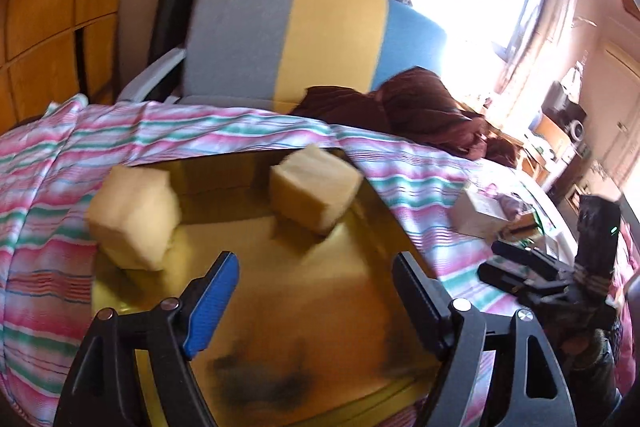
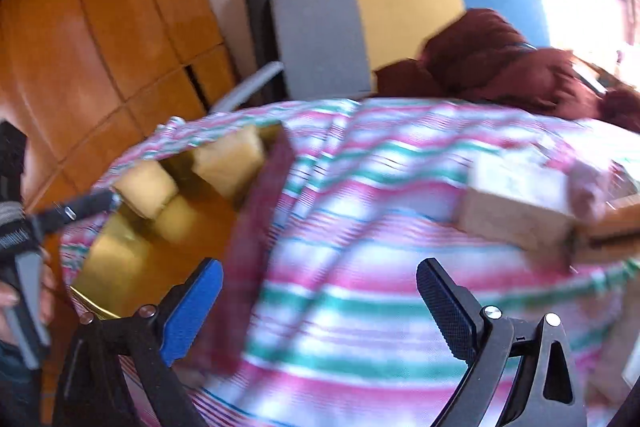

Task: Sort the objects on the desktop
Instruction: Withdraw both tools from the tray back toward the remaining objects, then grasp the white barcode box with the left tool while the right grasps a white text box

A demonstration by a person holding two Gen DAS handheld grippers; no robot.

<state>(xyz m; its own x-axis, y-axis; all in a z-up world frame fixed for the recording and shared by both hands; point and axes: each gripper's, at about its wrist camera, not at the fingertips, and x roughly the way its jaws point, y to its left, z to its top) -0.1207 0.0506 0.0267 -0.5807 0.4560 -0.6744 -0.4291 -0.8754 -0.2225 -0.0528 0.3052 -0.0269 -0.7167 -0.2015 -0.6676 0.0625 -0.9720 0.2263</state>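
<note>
My left claw (image 1: 316,281) hangs released and empty over a gold tray (image 1: 280,327) resting on a bed's striped quilt (image 1: 48,187). Two pale yellow blocks (image 1: 134,217) sit in the tray, one at the far left, the other (image 1: 314,193) near the far right wall. My right claw (image 2: 320,301) is also spread and empty above the quilt, tray to its left. A blurred pale box (image 2: 516,203) lies on the quilt to its right.
</note>
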